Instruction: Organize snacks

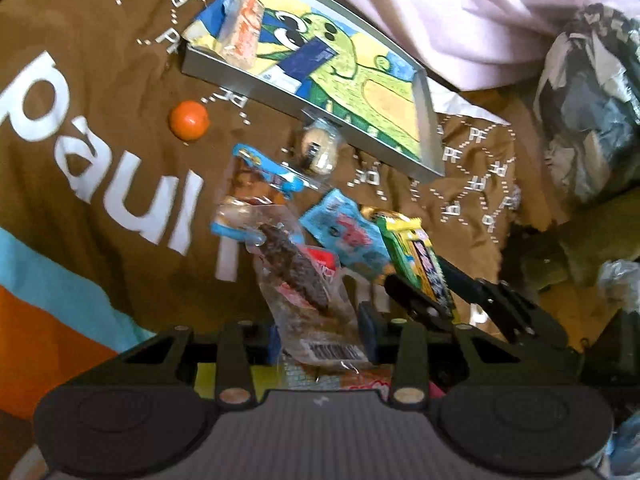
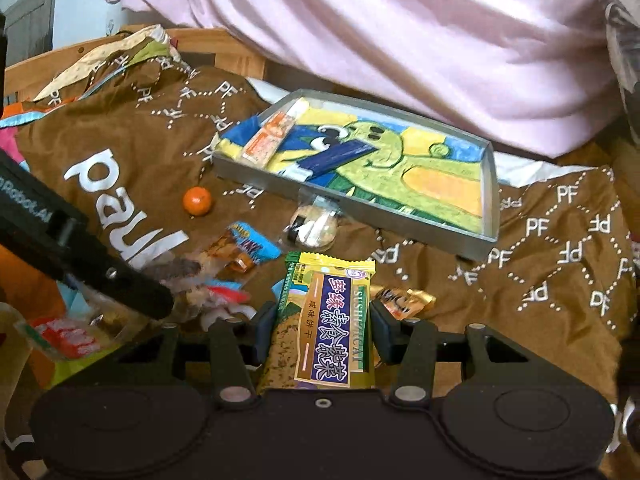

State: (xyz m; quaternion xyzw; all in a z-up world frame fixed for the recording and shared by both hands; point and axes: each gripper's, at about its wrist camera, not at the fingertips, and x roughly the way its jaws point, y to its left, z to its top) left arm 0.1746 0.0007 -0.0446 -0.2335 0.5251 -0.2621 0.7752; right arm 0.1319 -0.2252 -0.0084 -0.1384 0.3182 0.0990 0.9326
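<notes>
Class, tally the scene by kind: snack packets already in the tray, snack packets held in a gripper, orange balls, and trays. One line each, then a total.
Snack packets in the tray: 2 (orange-and-white packet, dark blue packet)
Snack packets held: 2 (clear packet, green-and-yellow packet)
Orange ball: 1
Trays: 1
Total: 6
</notes>
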